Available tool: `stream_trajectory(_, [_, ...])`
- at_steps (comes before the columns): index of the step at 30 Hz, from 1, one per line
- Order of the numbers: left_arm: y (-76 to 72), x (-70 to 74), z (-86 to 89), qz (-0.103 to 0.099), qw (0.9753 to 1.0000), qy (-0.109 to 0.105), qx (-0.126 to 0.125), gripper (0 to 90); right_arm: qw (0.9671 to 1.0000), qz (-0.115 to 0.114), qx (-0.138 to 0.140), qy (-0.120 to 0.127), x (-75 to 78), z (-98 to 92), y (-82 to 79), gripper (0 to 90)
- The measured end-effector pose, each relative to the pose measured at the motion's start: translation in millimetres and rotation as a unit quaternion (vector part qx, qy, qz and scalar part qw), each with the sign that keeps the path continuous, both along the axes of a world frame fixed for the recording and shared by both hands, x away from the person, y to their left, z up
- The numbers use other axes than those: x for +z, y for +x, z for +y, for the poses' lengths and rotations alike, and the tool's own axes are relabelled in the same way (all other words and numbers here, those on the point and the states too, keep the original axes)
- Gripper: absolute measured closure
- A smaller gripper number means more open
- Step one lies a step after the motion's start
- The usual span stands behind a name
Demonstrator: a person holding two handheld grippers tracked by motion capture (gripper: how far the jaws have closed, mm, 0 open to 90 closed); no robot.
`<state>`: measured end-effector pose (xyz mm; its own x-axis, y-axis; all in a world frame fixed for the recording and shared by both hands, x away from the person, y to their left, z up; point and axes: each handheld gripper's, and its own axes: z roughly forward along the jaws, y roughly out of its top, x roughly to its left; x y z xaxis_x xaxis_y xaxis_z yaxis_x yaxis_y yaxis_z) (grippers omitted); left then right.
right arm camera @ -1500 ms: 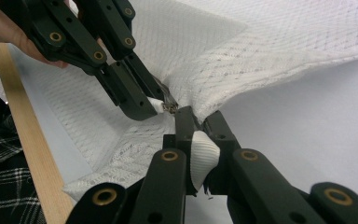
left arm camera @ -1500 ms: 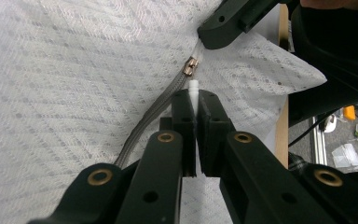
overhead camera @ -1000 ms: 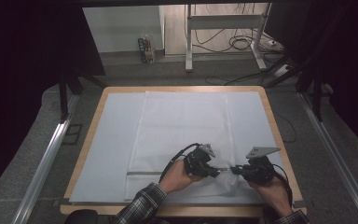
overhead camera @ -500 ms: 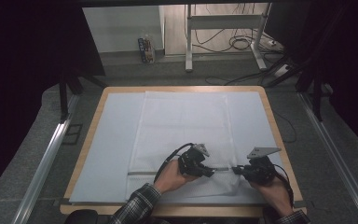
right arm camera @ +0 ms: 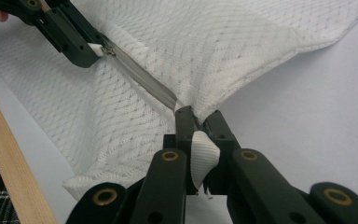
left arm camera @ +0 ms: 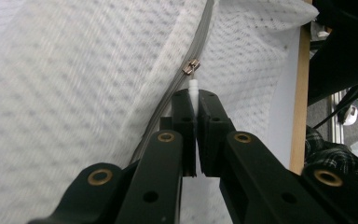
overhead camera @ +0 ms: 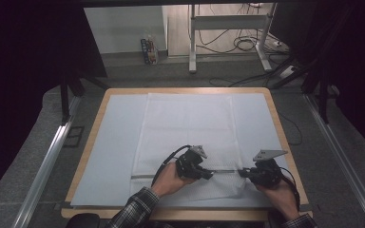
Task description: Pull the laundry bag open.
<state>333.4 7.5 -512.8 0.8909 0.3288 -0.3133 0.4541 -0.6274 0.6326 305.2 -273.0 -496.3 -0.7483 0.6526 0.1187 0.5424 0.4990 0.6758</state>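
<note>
- Your left gripper [left arm camera: 193, 100] is pinched tight on the little white pull tab [left arm camera: 194, 87] of the zipper [overhead camera: 223, 171]. I think that is so you can slide the zipper along.
- Your right gripper [right arm camera: 196, 122] is squeezed on the end of the white mesh bag [overhead camera: 185, 128], just past where the zipper stops. That likely holds the cloth tight so the zipper runs straight.
- The bag lies flat near your edge of the table [overhead camera: 285, 137].
- The bag is soft and bumpy with tiny holes. The zipper is a thin grey strip with a small metal slider [left arm camera: 190, 66].

One camera looks down from overhead toward twelve o'clock; two ride close behind the fingers, sharing the zipper [left arm camera: 193, 65].
</note>
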Motion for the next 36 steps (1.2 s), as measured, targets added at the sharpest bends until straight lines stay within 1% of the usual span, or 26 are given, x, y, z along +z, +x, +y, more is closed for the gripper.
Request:
stream_trajectory(6, [-2.4, -0.1, 4.6, -0.002, 1.0, -0.001, 0.003, 87.7, 1.0, -0.003, 0.0, -0.002, -0.1, 0.5, -0.2, 86.2])
stream_trajectory(7, [-3.5, -0.2, 6.0, -0.004, 1.0, 0.0, 0.005, 87.6, 1.0, 0.0, 0.001, 0.003, 0.2, 0.1, -0.2, 86.1])
stream_trajectory(8, [-3.5, -0.2, 6.0, -0.004, 1.0, 0.0, 0.005, 87.6, 1.0, 0.0, 0.001, 0.003, 0.2, 0.1, -0.2, 86.1])
stream_trajectory(9, [-4.8, 0.0, 8.5, -0.007, 0.9999, 0.004, 0.006, 87.6, 1.0, -0.005, 0.0, -0.005, 0.1, 0.6, -0.4, 86.2])
stream_trajectory(10, [-4.8, 0.0, 8.5, -0.007, 0.9999, 0.004, 0.006, 87.6, 1.0, -0.005, 0.0, -0.005, 0.1, 0.6, -0.4, 86.2])
stream_trajectory(11, [-6.8, 1.5, 11.6, -0.011, 0.9999, 0.003, 0.007, 87.6, 1.0, -0.004, 0.001, 0.001, -0.4, -1.0, 0.3, 86.2])
stream_trajectory(12, [-6.8, 1.5, 11.6, -0.011, 0.9999, 0.003, 0.007, 87.6, 1.0, -0.004, 0.001, 0.001, -0.4, -1.0, 0.3, 86.2])
stream_trajectory(13, [-7.3, 2.4, 15.9, -0.011, 0.9999, 0.003, 0.012, 87.6, 1.0, -0.004, -0.002, 0.003, -0.2, -2.2, 0.7, 86.1])
stream_trajectory(14, [-7.3, 2.4, 15.9, -0.011, 0.9999, 0.003, 0.012, 87.6, 1.0, -0.003, -0.002, 0.006, -0.1, -2.5, 0.8, 86.1])
stream_trajectory(17, [-7.7, 0.9, 23.1, -0.011, 0.9998, 0.004, 0.019, 87.6, 1.0, -0.006, -0.002, 0.001, -0.1, -1.3, 0.3, 86.2])
stream_trajectory(22, [-8.8, -0.4, 28.7, -0.008, 0.9997, 0.0, 0.023, 87.6, 1.0, -0.007, -0.002, 0.0, -0.1, -1.3, 0.4, 86.1])
stream_trajectory(32, [-12.0, -1.0, 41.5, -0.008, 0.9993, -0.004, 0.036, 87.6, 1.0, -0.003, -0.004, 0.004, -0.4, -1.7, 0.9, 86.1])
stream_trajectory(36, [-12.9, -1.7, 46.7, -0.004, 0.9992, -0.007, 0.04, 87.6, 1.0, -0.005, -0.004, 0.004, -0.1, -1.8, 0.6, 86.1])
